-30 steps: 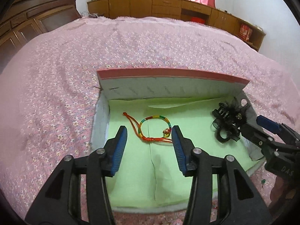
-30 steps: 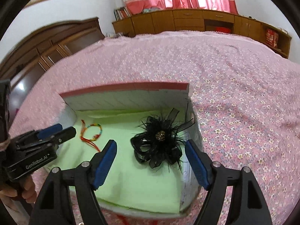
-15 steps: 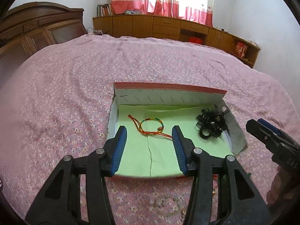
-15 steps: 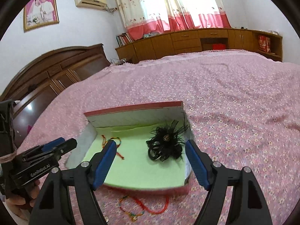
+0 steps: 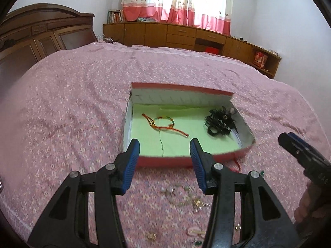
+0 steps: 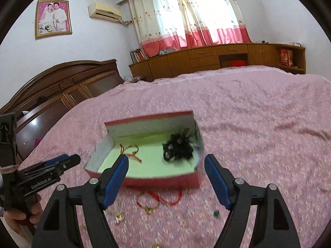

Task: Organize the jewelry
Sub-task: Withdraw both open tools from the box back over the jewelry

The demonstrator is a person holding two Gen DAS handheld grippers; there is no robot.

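A red box (image 5: pixel 186 160) with a green lining lies open on the pink bedspread; it also shows in the right wrist view (image 6: pixel 161 180). Inside lie a multicoloured cord bracelet (image 5: pixel 164 124) at the left and a black feather hair piece (image 5: pixel 219 122) at the right. My left gripper (image 5: pixel 164 161) is open and empty, above the bedspread near the box's front edge. My right gripper (image 6: pixel 166 183) is open and empty, in front of the box. A red cord bracelet (image 6: pixel 159 200) lies on the bedspread before the box.
Small loose jewelry pieces (image 5: pixel 186 196) are scattered on the bedspread in front of the box, with a gold piece (image 6: pixel 119 217) and a green bead (image 6: pixel 216 214). A dark wooden headboard (image 5: pixel 41 35) stands at the left and low cabinets (image 5: pixel 186 37) beyond the bed.
Both grippers have pulled back and up from inside the box. The box now looks smaller and farther, and the loose jewelry on the bedspread has come into view.
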